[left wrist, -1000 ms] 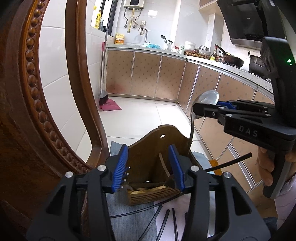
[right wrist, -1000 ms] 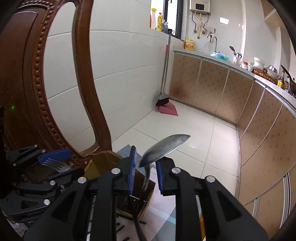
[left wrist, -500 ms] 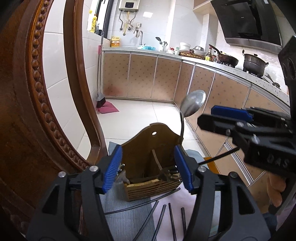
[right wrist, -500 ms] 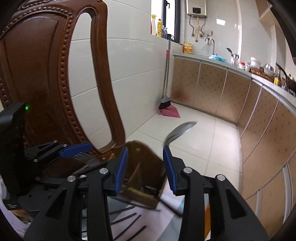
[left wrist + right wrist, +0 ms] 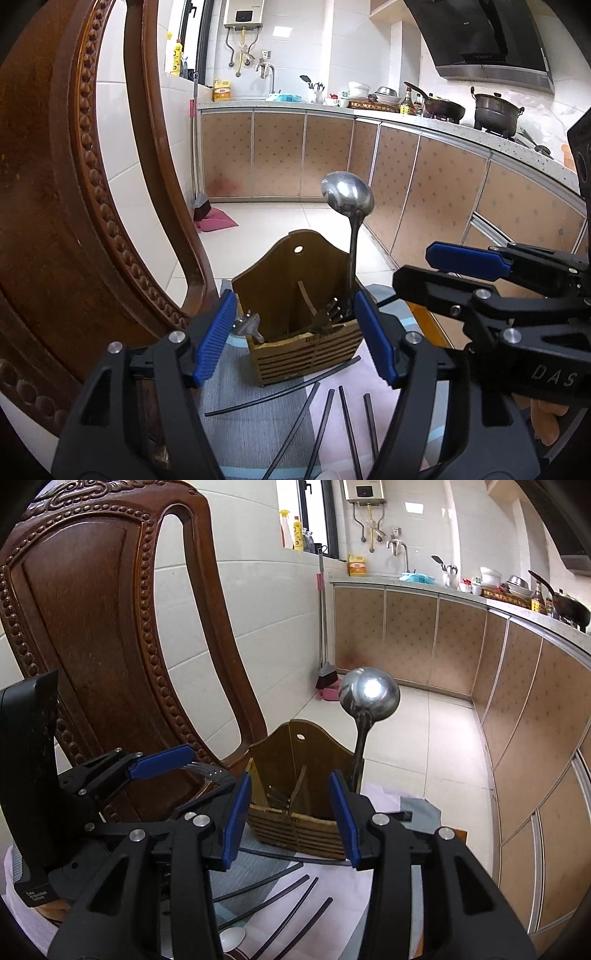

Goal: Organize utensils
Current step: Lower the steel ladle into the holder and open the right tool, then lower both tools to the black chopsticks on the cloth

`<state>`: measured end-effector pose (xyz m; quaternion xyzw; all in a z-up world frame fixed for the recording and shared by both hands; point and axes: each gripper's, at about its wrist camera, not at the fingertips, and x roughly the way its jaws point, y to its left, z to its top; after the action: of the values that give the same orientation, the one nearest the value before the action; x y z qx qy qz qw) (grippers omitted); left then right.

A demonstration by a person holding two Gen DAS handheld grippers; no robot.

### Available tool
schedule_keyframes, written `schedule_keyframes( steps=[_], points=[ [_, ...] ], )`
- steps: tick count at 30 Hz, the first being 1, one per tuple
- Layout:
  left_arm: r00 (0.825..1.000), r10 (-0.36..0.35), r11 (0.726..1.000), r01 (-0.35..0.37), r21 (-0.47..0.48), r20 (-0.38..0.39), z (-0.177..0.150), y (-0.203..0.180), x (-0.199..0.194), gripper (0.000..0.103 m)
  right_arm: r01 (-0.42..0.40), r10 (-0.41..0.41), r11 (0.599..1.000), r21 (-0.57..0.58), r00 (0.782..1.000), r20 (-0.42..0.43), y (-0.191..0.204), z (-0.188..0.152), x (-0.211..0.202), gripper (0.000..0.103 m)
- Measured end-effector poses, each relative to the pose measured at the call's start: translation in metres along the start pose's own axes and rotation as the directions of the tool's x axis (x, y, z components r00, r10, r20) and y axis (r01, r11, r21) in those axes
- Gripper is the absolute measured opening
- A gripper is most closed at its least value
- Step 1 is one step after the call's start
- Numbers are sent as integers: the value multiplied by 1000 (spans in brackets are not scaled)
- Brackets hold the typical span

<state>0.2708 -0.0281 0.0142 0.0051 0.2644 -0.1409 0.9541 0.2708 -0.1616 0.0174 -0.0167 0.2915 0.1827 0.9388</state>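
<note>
Two hand-held grippers are facing the wooden caddy (image 5: pixel 303 325): left hand-held gripper (image 5: pixel 295 338) and right hand-held gripper (image 5: pixel 291 818), both spread and empty. The spoon (image 5: pixel 349 236) is standing in the caddy's right compartment. Only the right view is showing the white spoon (image 5: pixel 232 938) below the caddy.

Cloth-covered table (image 5: pixel 255 417): wooden caddy (image 5: pixel 306 354), black chopsticks (image 5: pixel 347 424).

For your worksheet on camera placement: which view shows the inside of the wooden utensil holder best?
The left wrist view: it looks down into the utensil holder, showing its divider and fork. The right wrist view sees it lower, mostly the slatted front.
</note>
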Motion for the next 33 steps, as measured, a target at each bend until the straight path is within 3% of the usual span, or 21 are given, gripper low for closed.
schedule_keyframes(
  steps=[8,18,22,24,26,29,33],
  points=[
    [1000,-17,1000,17,19,-10,-4,-9,-12,69,54,-54,998,41,998,16,2,-10,-16,48],
    [999,-19,999,21,38,-43,-20,-14,-30,70,248,-251,963,109,968,21,6,-37,-46,51],
    [994,-19,1000,19,-6,-105,-50,-2,-30,70,273,-266,936,221,962,-62,-12,-67,-43,51],
    [987,-14,1000,10,-24,-157,-69,4,-19,70,285,-256,926,249,956,-143,-21,-86,-25,51],
    [976,0,1000,-6,-30,-218,-85,8,-3,65,320,-254,914,249,931,-262,-26,-106,6,50],
    [954,21,999,-27,-18,-299,-104,11,25,58,320,-213,916,243,899,-381,-27,-126,47,38],
    [920,53,998,-60,-7,-387,-120,18,55,57,313,-183,923,224,869,-461,-20,-142,80,37]
  ],
)
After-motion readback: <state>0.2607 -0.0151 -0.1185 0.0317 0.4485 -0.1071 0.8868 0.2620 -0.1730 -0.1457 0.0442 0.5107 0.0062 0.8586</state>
